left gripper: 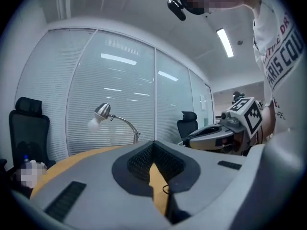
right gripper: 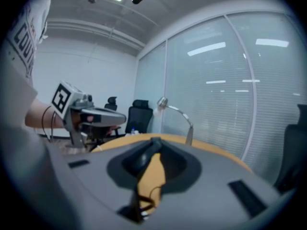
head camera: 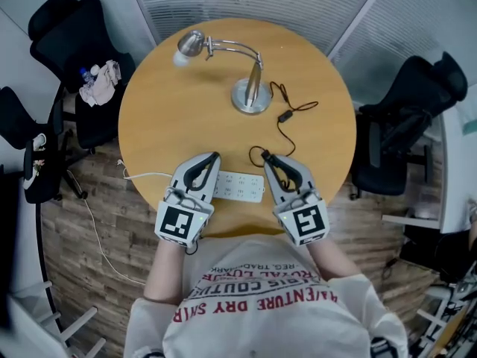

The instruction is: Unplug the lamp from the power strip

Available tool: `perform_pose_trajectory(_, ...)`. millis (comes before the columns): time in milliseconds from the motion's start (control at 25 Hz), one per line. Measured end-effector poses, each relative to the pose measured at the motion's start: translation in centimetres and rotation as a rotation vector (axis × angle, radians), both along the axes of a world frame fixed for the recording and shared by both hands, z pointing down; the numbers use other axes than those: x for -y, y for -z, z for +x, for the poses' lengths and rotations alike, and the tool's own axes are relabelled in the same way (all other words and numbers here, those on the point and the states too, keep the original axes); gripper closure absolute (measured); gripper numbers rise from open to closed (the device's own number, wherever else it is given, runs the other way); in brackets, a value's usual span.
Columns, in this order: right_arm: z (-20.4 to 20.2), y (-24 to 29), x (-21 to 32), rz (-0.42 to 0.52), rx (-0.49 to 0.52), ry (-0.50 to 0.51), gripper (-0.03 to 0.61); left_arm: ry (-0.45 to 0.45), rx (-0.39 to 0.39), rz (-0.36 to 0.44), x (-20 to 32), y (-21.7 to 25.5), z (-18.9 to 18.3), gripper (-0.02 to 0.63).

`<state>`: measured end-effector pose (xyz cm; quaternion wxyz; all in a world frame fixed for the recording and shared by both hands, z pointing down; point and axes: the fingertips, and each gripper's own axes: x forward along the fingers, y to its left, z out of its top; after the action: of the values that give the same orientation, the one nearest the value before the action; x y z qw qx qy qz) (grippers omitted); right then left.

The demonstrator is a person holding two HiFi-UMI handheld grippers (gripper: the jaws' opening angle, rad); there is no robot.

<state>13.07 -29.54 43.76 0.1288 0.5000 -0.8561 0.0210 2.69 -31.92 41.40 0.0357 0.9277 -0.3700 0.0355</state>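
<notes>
Only the head view shows the white power strip (head camera: 240, 186). The right gripper (right gripper: 156, 138) pinches the black plug (right gripper: 146, 157) of the silver lamp (head camera: 250, 97); the left gripper (left gripper: 153, 142) is pressed together, empty.

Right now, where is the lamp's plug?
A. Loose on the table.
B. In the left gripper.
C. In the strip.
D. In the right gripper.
D: the right gripper has its jaws closed on the black plug, away from the strip.

Round wooden table (head camera: 171, 103), black office chair (head camera: 71, 39) beside it, crumpled cloth (head camera: 101, 85) on its seat.
</notes>
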Motion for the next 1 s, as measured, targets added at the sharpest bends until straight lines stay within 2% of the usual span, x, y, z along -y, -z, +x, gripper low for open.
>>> perform_pose_trajectory(200,0.52,0.05,0.11,-0.002,0.002,-0.027,0.505,0.001,-0.039,-0.001,-0.23,0.39,-0.36,0.586)
perform_pose_trajectory(320,0.62,-0.05,0.12,-0.005,0.0,-0.034,0.506,-0.007,-0.033,0.01,-0.2,0.32,-0.34,0.586)
perform_pose_trajectory(520,0.4,-0.28,0.13,-0.006,0.0,-0.029,0.505,0.002,-0.049,-0.017,-0.2,0.33,-0.13,0.586)
perform_pose_trajectory(760,0.16,-0.4,0.28,-0.002,0.01,-0.026,0.505,-0.018,-0.052,0.006,-0.32,0.1,0.43,0.586)
perform_pose_trajectory(1000,0.06,-0.83,0.41,-0.021,-0.004,-0.024,0.506,-0.016,-0.085,-0.026,-0.02,0.14,0.58,0.586)
